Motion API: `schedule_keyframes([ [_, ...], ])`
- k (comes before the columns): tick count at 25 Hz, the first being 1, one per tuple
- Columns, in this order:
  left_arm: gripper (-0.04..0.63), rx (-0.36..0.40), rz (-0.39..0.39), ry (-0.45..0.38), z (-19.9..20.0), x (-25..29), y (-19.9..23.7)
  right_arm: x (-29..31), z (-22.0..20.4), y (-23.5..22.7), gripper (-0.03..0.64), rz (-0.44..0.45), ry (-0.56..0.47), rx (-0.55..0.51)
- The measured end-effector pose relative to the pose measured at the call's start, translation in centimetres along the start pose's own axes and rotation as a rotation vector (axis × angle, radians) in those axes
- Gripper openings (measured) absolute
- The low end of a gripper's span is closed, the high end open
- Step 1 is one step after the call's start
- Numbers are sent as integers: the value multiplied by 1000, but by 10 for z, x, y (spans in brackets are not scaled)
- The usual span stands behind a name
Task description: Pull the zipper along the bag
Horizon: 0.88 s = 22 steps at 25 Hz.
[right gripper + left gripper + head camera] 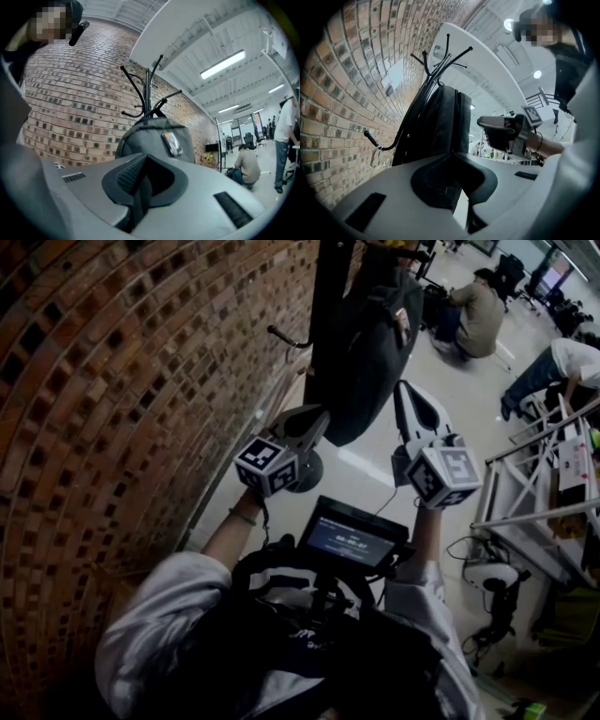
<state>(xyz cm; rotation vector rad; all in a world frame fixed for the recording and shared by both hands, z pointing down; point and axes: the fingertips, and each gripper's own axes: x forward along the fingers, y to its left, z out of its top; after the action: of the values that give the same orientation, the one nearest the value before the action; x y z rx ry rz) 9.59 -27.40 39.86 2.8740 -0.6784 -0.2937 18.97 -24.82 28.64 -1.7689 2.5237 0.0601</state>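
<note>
Notably, the left gripper (454, 178) clamps the bag (440, 122) bottom; only the right gripper view shows the right gripper (143, 173) closed, empty.

A red brick wall (112, 381) runs along the left of both pairs of jaws. A black coat stand (147, 93) rises directly ahead of them. Fluorescent ceiling strips (222, 64) light the hall. Pale floor (459, 409) extends to the right of the jaws, where a seated person (478, 315) is visible.
</note>
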Motion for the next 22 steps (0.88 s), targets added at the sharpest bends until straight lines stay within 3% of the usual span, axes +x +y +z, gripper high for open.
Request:
schedule_keyframes([
  [4, 17, 2, 6, -4, -4, 0, 4, 18, 57, 1, 9, 33, -37, -104],
  [9, 15, 37, 6, 32, -2, 3, 2, 42, 89, 21, 41, 92, -32, -183],
  [14, 17, 51, 12, 58, -1, 5, 1, 54, 95, 17, 51, 127, -20, -129],
  [15, 17, 47, 14, 58, -1, 5, 2, 56, 89, 10, 101, 137, -5, -98],
  [17, 17, 39, 19, 61, -1, 5, 2, 62, 83, 4, 123, 169, 20, -61],
  [22, 17, 30, 32, 68, -2, 4, 4, 76, 80, 4, 123, 194, 85, -78],
])
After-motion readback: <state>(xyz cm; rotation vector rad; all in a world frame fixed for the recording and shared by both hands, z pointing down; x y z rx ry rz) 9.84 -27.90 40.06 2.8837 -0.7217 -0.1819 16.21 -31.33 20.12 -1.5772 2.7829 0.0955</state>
